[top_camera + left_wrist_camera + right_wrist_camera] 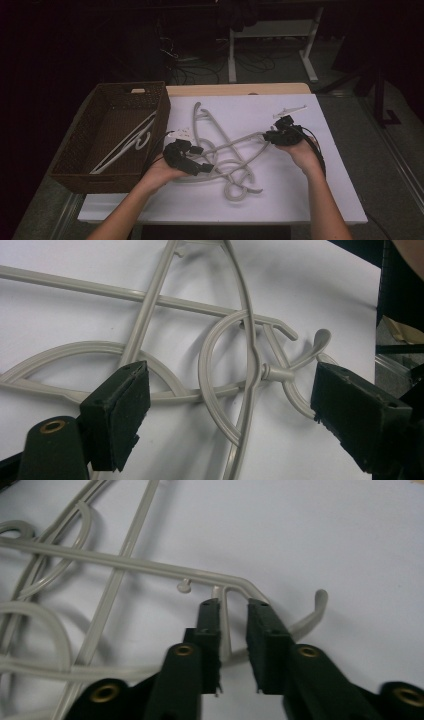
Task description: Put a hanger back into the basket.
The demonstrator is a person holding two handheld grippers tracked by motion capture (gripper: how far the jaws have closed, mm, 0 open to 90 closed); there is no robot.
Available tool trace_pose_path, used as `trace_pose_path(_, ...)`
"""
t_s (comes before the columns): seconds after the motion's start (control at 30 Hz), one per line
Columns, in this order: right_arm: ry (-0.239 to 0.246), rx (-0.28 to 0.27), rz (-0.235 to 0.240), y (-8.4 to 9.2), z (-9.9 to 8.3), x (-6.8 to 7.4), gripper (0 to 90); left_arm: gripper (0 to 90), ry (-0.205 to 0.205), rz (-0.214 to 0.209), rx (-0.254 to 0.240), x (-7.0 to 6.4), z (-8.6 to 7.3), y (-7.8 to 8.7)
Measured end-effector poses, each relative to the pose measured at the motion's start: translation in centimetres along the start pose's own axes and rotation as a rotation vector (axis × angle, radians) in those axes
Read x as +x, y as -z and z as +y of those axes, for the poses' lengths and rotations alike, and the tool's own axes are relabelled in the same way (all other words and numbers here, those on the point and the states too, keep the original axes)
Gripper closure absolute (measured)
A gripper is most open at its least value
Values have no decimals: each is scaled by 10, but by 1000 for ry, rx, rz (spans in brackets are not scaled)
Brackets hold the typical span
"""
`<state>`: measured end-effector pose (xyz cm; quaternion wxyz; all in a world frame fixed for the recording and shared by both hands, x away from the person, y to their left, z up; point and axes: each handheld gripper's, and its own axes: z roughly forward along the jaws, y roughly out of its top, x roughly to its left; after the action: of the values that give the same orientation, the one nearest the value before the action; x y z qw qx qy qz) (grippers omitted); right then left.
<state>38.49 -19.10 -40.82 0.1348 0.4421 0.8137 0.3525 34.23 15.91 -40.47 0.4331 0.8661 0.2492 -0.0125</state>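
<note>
I am working through a tangle of grey hangers point(227, 155) lying on the white worktop point(300, 200), and the job looks to be moving them into the brown woven basket point(75, 150) at nine o'clock from the pile. One white hanger point(127, 142) is already lying inside the basket, so I am judging the work as begun but mostly ahead of me: several hangers are lying interlocked at the middle of the worktop, hooks crossing arms. My left gripper point(197, 159) is hovering at the pile's eight o'clock edge with its jaws standing wide and nothing between the pads; in the left gripper view the looped hooks point(235, 385) are lying beyond the fingertips, untouched. My right gripper point(274, 135) is sitting at the pile's two o'clock end, its jaws parted only narrowly, with a thin bar of one hanger's arm end point(225, 625) running between them; the pads are not pressing on it, so I am holding nothing. A small white piece point(290, 111) is lying apart at one o'clock. Untangling and carrying each remaining hanger across is still to come.
</note>
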Motion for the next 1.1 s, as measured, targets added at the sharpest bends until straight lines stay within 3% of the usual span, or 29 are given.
trace_pose_path(0.13,-11,-28,-8,15,-11,0,574,165,-4,1,1,0,-1,0)
trace_pose_path(0.2,-9,-34,-8,17,-14,-1,545,165,-6,2,3,0,-2,0)
trace_pose_path(0.23,-13,-35,-9,19,-18,-1,509,165,-6,3,4,-1,-3,1)
trace_pose_path(0.27,-18,-45,-16,25,-32,0,410,165,-6,4,4,-1,-3,1)
trace_pose_path(0.4,-22,-50,-23,31,-50,3,276,166,3,17,4,-1,-7,4)
trace_pose_path(0.53,-21,-54,1,33,-63,8,174,181,-1,30,19,-1,-12,3)
trace_pose_path(0.6,-21,-54,1,33,-63,8,174,188,-8,35,25,-1,-13,1)
trace_pose_path(0.73,-19,-42,-2,32,-68,11,148,222,-74,59,103,-5,-19,-13)
trace_pose_path(0.97,-17,-33,-6,27,-67,10,143,305,-157,64,210,-12,-27,-33)
trace_pose_path(1.1,-20,-36,-4,27,-67,9,143,372,-189,74,230,-15,-29,-39)
